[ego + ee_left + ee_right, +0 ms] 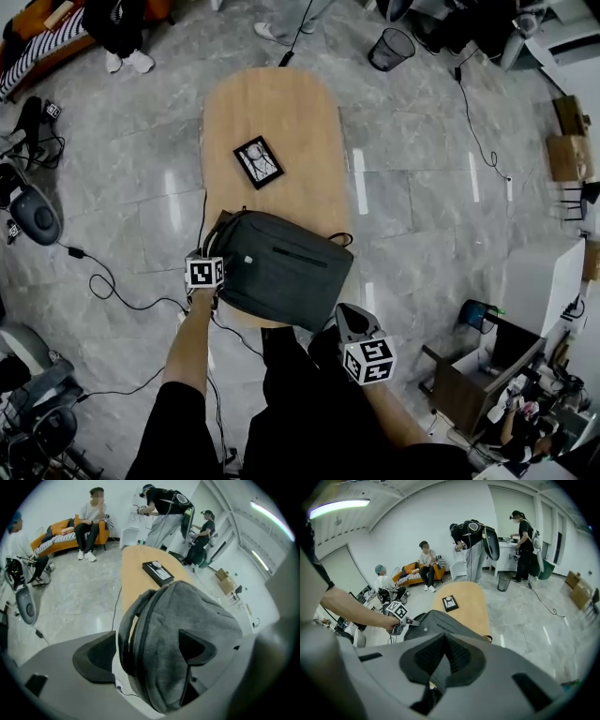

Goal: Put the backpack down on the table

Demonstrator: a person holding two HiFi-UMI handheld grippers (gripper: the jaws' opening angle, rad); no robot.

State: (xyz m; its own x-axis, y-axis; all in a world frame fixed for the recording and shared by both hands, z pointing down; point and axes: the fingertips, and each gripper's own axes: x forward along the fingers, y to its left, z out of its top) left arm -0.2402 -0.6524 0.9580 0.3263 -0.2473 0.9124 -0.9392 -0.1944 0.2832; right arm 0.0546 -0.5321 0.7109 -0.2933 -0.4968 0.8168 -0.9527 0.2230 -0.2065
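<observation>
A: What's round the bag, anything in the way?

B: Wooden table (281, 103), oblong. Backpack (281, 267) lies flat on the near end, near corner hanging over the edge. Black framed item (259, 161) further up the top, well apart from the bag. Nothing btwn them. Marble floor w/ cables (103, 281) on the left, mesh bin (390, 49) beyond the far end, orange sofa (410, 569) at the back wall.

A: Grippers?

B: Left gripper (214, 279) at the bag's left end. Jaws partway apart, bag's end wedged btwn them: one jaw tip digs into the fabric, the other sits right against the strap edge. Right gripper (345, 319) at the bag's near right corner. Jaws brought together, pinching a grey strip (439, 670) of the bag's fabric.

A: Counts?

B: 1 backpack, 1 table, 1 framed item, 1 bin, 1 sofa, 2 grippers. Others in the room: 2 seated people (425, 557) by the sofa, 2 standing people (471, 536) at the far counter.
</observation>
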